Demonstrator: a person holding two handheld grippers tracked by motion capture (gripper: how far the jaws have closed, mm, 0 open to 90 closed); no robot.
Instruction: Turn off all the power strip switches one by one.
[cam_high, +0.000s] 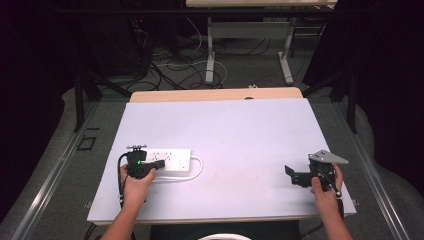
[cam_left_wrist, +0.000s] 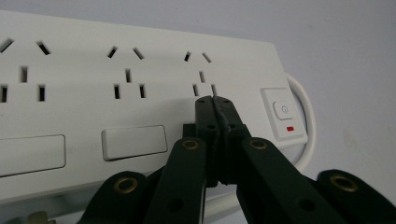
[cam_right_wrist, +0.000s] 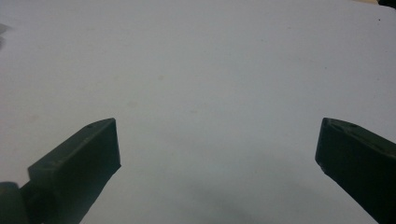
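Materials and finishes: power strip, two grippers, counter

Power strip (cam_left_wrist: 140, 93): white moulded plastic, smooth, faint satin sheen; its switch (cam_left_wrist: 283, 109) the same plastic, and the cord (cam_high: 197, 167) looped just beside the strip's switch end a smooth white sheath. Left gripper (cam_left_wrist: 215, 107): matt black plastic fingers with brass-coloured metal rivets at the links. Right gripper (cam_right_wrist: 217, 149): fingers (cam_right_wrist: 84, 154) in matt black, slightly grainy; its top plate (cam_high: 327, 158) dull grey. Counter (cam_high: 240, 130): pale matt sheet, finely textured, over a light wood-look edge beyond the strip.
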